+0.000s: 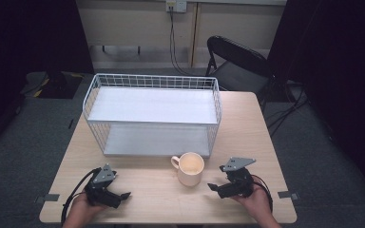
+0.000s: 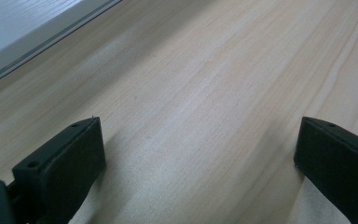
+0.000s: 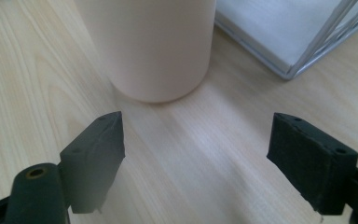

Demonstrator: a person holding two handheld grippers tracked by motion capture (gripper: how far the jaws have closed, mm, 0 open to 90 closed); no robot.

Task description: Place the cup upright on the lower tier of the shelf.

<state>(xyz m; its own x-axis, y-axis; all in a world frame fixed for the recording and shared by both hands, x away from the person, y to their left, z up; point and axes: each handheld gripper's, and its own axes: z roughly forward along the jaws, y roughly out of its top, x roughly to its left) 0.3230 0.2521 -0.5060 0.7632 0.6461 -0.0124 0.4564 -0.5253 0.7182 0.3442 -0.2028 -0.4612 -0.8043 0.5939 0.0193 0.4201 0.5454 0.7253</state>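
The mug is pale cream. The wire rack is white with white shelves. The counter shows light wood grain. Both grippers have black jaws.

Matt cream ceramic mug on a pale wood-grain table; white wire-metal rack; matt black plastic jaws.

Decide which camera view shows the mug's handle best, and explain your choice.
The high view: the mug stands whole on the table before the wire shelf, its handle pointing left. The right gripper view gives a close look at the mug's lower wall beyond the open right claw, without the handle.
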